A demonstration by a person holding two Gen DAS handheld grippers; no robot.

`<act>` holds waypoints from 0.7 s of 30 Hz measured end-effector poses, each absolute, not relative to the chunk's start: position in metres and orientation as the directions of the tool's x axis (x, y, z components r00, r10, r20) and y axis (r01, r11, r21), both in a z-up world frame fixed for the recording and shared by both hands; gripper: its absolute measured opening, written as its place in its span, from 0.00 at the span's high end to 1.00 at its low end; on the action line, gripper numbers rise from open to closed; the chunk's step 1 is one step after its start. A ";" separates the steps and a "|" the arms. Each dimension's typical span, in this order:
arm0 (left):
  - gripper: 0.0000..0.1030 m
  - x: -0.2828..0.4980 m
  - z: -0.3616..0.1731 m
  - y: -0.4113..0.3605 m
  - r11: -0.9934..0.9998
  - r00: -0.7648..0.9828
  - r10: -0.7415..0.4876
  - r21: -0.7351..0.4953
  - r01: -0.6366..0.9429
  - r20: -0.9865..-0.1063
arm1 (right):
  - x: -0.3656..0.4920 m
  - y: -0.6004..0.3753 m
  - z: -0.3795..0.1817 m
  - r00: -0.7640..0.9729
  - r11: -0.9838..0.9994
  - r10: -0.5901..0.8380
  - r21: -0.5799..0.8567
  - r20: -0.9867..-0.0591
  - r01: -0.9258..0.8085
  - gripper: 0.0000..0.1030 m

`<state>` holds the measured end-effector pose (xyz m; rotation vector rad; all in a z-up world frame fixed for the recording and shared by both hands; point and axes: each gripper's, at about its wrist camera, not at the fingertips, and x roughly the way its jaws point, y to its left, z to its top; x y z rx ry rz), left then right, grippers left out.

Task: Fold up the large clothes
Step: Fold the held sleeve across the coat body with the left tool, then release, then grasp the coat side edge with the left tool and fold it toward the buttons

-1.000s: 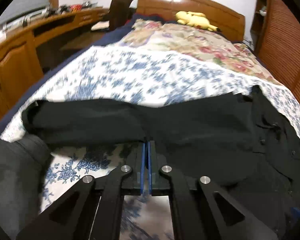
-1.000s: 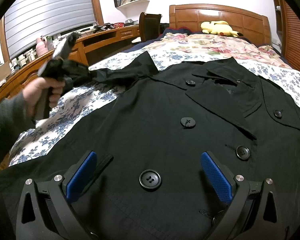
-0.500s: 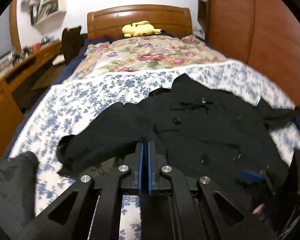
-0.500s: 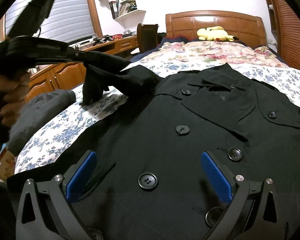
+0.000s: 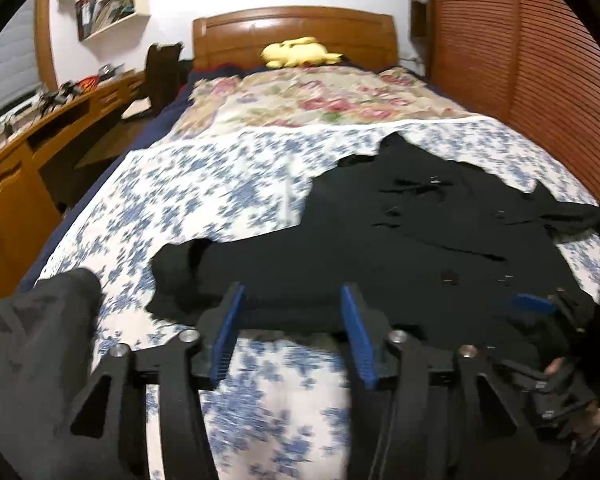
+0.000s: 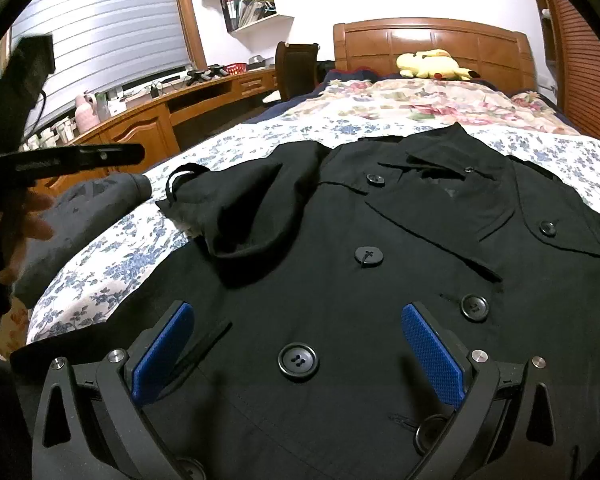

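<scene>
A large black double-breasted coat (image 6: 380, 288) lies face up on the blue floral bedsheet (image 6: 112, 264). Its left sleeve (image 6: 236, 208) is folded in across the chest, cuff toward the bed's left side. In the left wrist view the coat (image 5: 400, 256) spreads to the right and the sleeve (image 5: 204, 276) lies just beyond my left gripper (image 5: 290, 312), which is open and empty. My right gripper (image 6: 296, 332) is open and empty, hovering low over the coat's lower front among the buttons. The left gripper also shows in the right wrist view (image 6: 80, 156), held above the bed's left edge.
A grey garment (image 5: 32, 360) lies at the bed's left front edge. A floral quilt (image 5: 320, 100) and a yellow plush toy (image 5: 296, 52) lie near the wooden headboard (image 5: 296, 32). A wooden desk (image 6: 148, 120) runs along the left; a slatted wardrobe (image 5: 520, 60) stands on the right.
My left gripper carried the sleeve rightward onto the coat's chest, then opened and let it go. It has drawn back from the sleeve. The right gripper stayed open over the coat.
</scene>
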<state>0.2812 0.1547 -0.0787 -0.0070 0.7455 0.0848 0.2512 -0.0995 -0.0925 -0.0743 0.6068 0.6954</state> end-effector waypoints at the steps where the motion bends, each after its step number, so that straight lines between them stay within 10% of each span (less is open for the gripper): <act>1: 0.47 0.285 -0.083 0.161 0.995 0.726 0.096 0.037 -0.096 -0.681 | 0.252 -0.100 -0.092 0.603 0.772 0.579 0.132 -0.549 -0.622 0.00; 17: 0.43 0.350 -0.138 0.253 0.960 0.652 0.216 0.037 -0.277 -0.727 | 0.255 -0.098 -0.093 0.593 0.766 0.577 0.121 -0.561 -0.631 0.00; 21: 0.90 0.356 -0.141 0.251 0.964 0.636 0.210 0.049 -0.262 -0.743 | 0.255 -0.098 -0.093 0.594 0.766 0.577 0.120 -0.561 -0.631 0.00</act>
